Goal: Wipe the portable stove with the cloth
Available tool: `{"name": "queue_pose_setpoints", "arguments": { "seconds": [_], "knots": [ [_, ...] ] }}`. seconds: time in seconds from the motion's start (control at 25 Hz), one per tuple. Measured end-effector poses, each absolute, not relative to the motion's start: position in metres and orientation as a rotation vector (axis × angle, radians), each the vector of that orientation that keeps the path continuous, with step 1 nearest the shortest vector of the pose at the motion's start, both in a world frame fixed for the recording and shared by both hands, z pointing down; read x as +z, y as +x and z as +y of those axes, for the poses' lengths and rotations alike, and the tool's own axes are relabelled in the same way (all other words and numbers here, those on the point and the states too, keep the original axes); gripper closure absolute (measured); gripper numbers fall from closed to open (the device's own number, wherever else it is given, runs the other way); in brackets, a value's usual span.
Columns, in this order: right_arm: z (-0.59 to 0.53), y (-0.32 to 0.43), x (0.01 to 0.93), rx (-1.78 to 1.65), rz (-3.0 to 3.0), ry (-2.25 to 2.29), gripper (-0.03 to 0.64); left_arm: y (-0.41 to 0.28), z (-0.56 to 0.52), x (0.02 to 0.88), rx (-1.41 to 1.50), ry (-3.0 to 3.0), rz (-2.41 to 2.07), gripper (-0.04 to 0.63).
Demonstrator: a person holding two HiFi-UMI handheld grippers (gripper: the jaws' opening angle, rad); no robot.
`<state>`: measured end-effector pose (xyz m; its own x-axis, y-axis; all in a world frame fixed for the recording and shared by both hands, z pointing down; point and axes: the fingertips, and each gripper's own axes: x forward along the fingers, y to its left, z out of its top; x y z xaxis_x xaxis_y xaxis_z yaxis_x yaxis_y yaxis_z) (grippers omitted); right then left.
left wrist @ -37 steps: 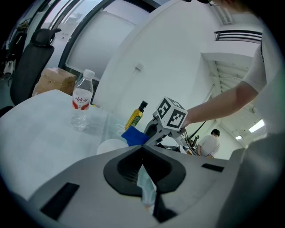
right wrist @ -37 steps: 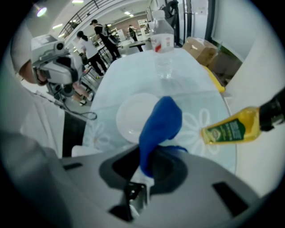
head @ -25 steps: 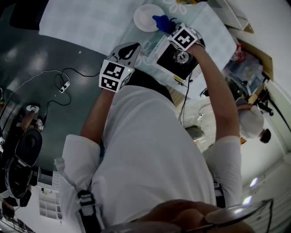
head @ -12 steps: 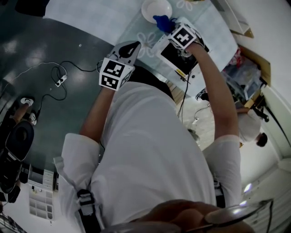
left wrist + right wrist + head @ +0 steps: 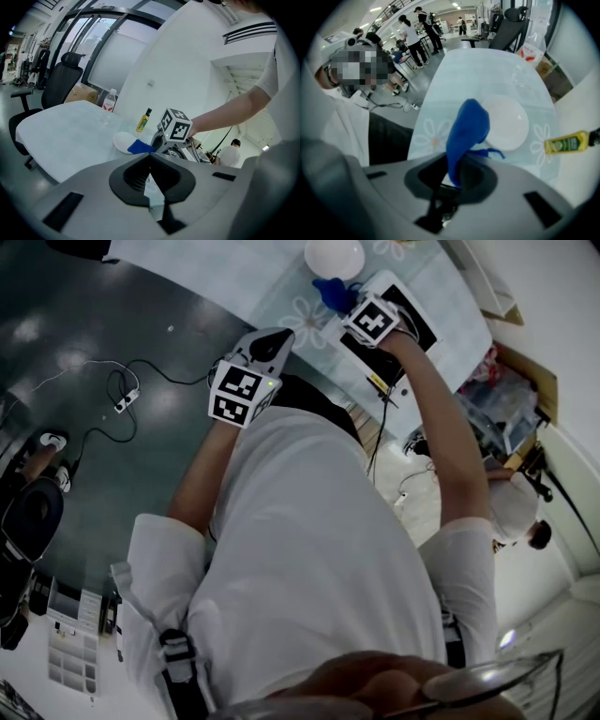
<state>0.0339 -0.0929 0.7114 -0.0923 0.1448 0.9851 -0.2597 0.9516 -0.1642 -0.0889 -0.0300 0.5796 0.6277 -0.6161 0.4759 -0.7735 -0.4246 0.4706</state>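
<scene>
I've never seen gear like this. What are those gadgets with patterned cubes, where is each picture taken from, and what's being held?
There is no robot: a person holds a two-jaw gripper in each hand, and the cubes are part of them. One picture looks down from a camera on the person's head; the other two come from cameras riding on the grippers. On the table are a portable stove, a white plate and a yellow bottle. The right gripper pinches a blue cloth by the stove. The left gripper is shut on nothing.
</scene>
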Motion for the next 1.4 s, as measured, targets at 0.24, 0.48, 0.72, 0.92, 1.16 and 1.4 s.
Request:
{"name": "queue_pose_setpoints", "arguments": {
  "seconds": [0.24, 0.48, 0.72, 0.92, 1.16, 1.4],
  "knots": [
    [-0.067, 0.030, 0.708, 0.341, -1.627, 0.076, 0.540, -0.093, -0.004, 0.571, 0.301, 2.172, -1.103, 0.563],
    [-0.054, 0.030, 0.709, 0.338, -1.623, 0.093, 0.540, -0.097, 0.009, 0.562, 0.294, 2.173, -1.118, 0.563],
    [-0.038, 0.019, 0.709, 0.371, -1.654, 0.117, 0.540, -0.105, 0.019, 0.562, 0.312, 2.182, -1.078, 0.563],
    [-0.024, 0.012, 0.707, 0.413, -1.653, 0.125, 0.540, -0.111, 0.013, 0.553, 0.329, 2.224, -1.031, 0.563],
    [-0.017, 0.007, 0.708, 0.464, -1.650, 0.159, 0.540, -0.128, -0.001, 0.546, 0.358, 2.258, -0.975, 0.563],
    [-0.005, 0.002, 0.707, 0.538, -1.642, 0.188, 0.540, -0.143, -0.004, 0.540, 0.386, 2.281, -0.919, 0.563]
  ]
}}
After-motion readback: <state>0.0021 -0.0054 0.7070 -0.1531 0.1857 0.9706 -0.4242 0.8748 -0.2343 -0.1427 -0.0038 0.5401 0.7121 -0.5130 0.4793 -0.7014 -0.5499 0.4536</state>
